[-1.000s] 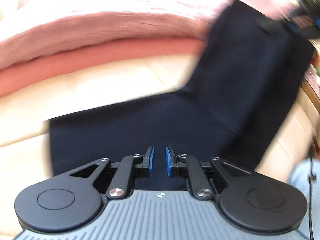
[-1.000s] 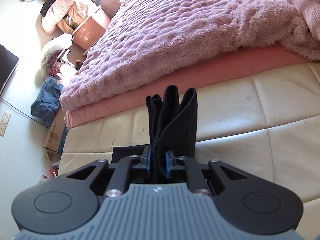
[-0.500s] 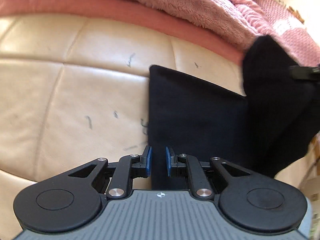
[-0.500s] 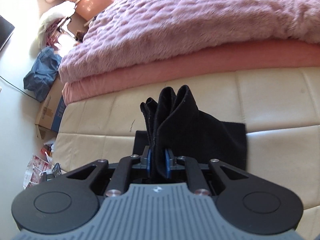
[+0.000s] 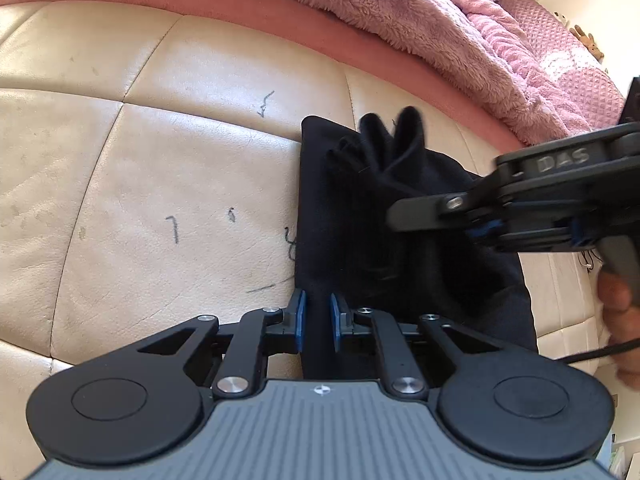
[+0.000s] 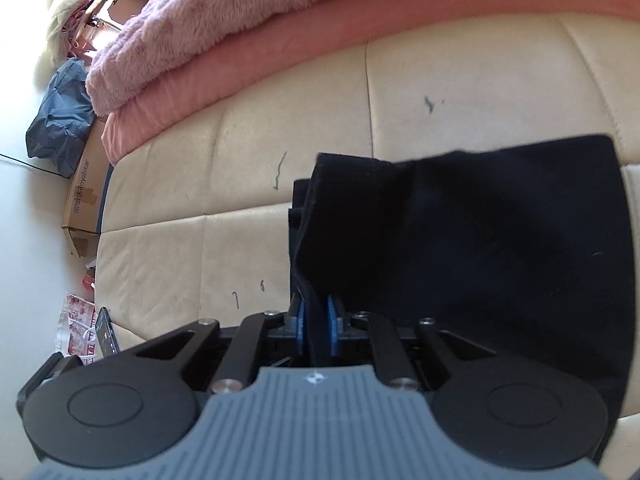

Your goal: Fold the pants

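1. The left gripper (image 5: 317, 322) is closest in its own view. Its blue pads sit a little apart with black cloth between them. I cannot tell if they pinch it.
2. The right gripper (image 6: 316, 328) has its blue pads squeezing in on a raised fold of the black pants (image 6: 460, 232).
3. The pants lie on a cream leather cushion (image 6: 192, 248) with sewn lines that cut it into big squares. The cushion has small dark pen marks (image 5: 173, 229) on it.
4. In the left view, the pants (image 5: 352, 216) bunch up into soft peaks in the middle, and the right gripper comes in from the side, held by a hand (image 5: 618, 308).
5. Behind the cushion runs a pink sheet edge (image 6: 320, 36), and a fluffy pink blanket (image 5: 420, 16) lies on top of it.
6. Far off on the pale floor are a cardboard box (image 6: 82, 204), a blue bag (image 6: 60, 120) and some papers (image 6: 78, 320). That corner is a bit blurry, so the small things there are hard to name.
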